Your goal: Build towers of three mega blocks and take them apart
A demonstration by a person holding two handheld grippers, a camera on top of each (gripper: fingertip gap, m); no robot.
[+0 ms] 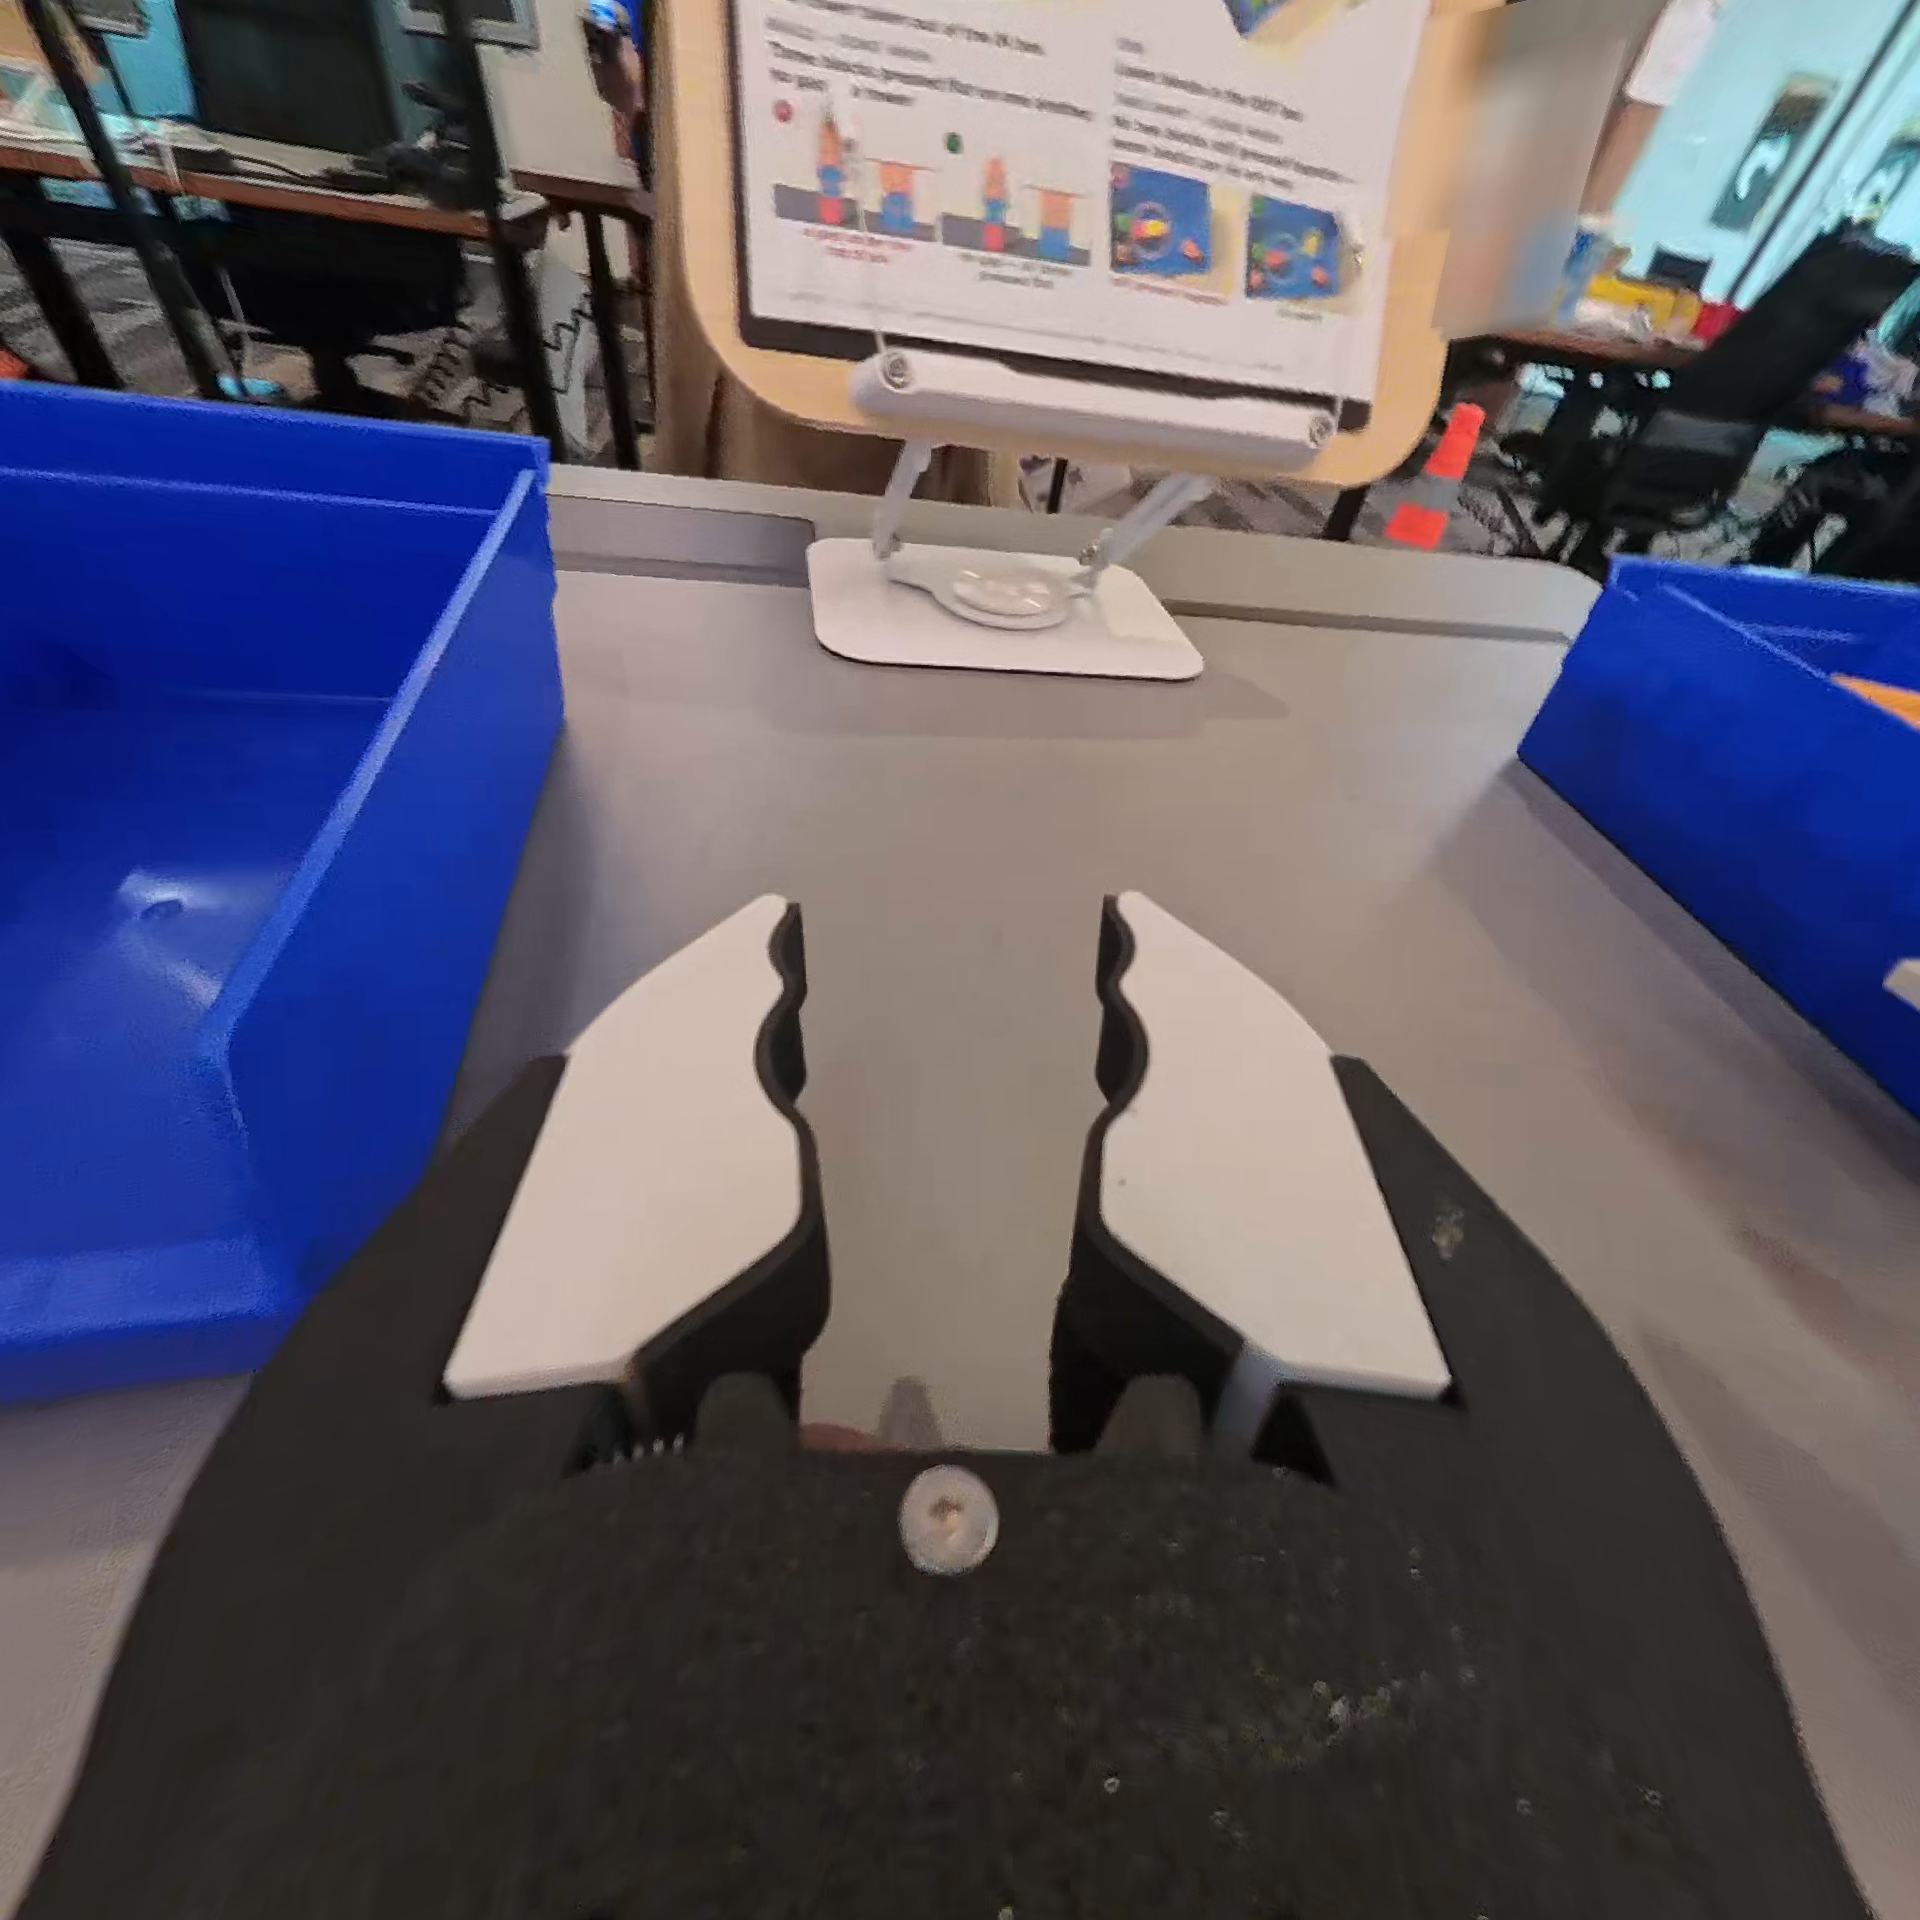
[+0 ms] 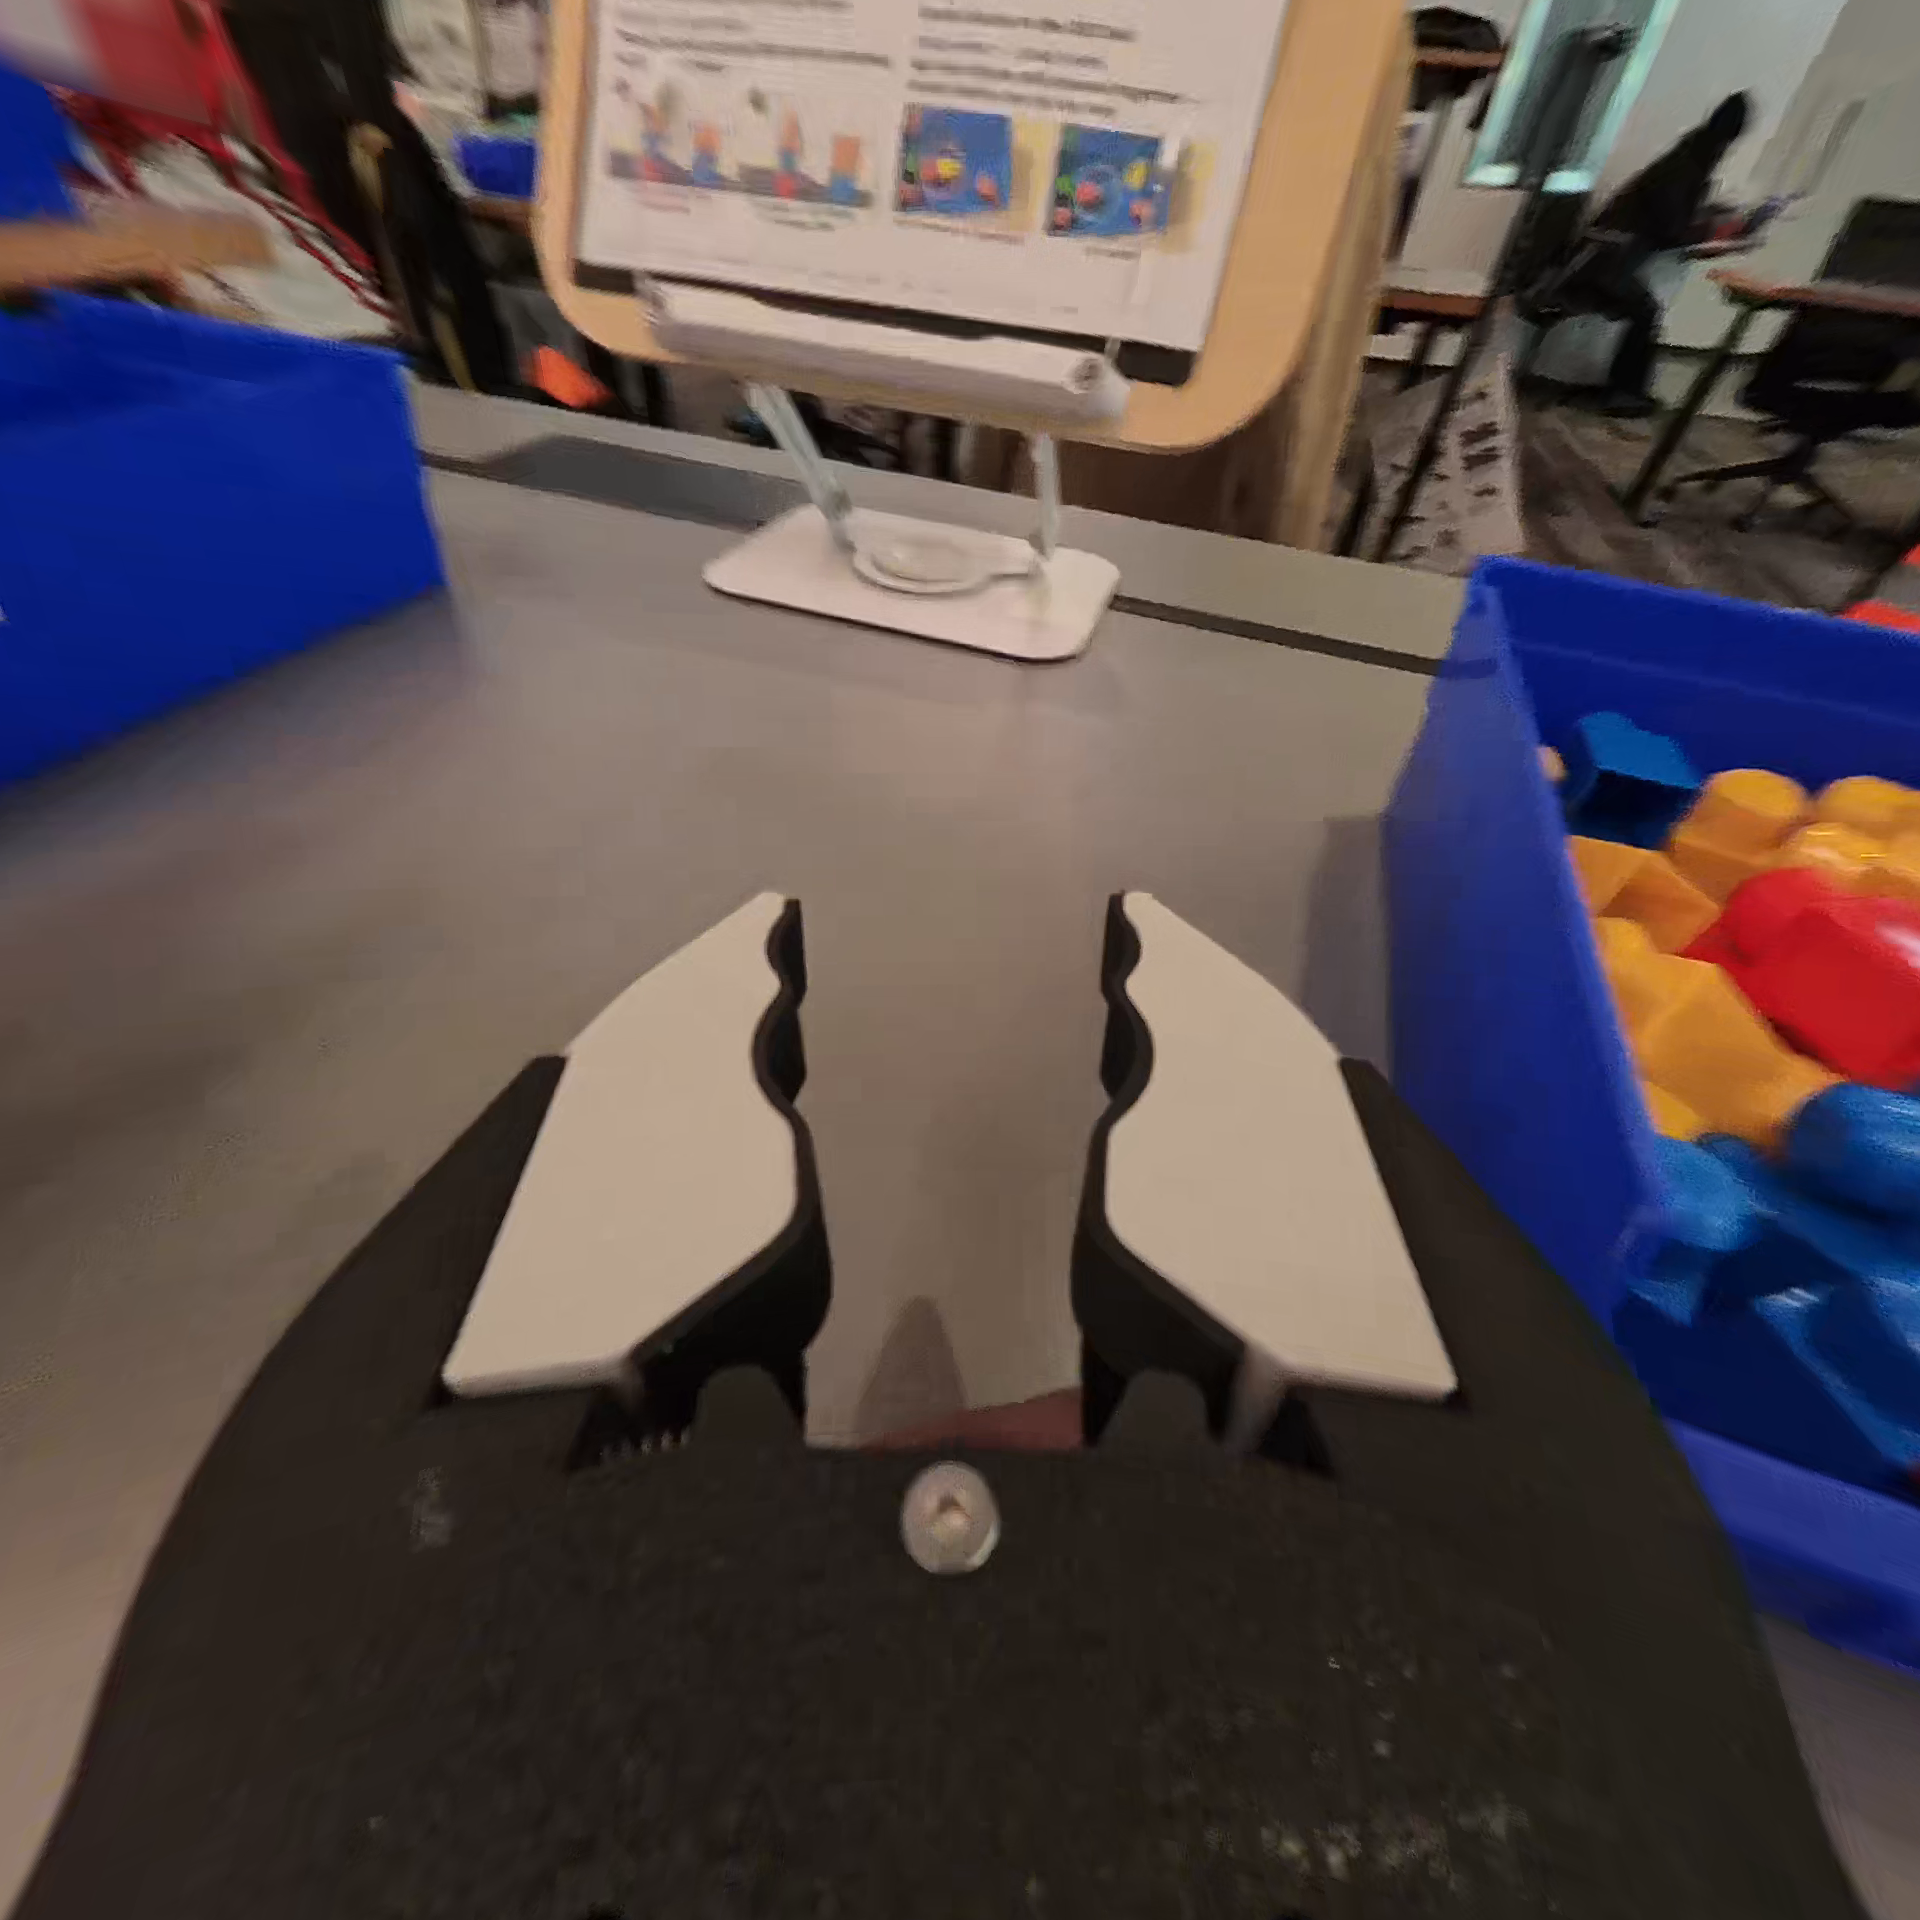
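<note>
Lying right of right tongs [image 2: 951, 914], blocks [image 2: 1766, 997]

Both wrist views low, facing shared stand [image 1: 1003, 613].

Grey table [image 1: 935, 790], white stand [image 1: 1003, 613], instruction sheet [image 1: 1060, 156]

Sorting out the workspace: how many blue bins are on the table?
2. One bin sits at the table's left side, no blocks visible inside; the other bin sits at the right, holding blocks.
</note>
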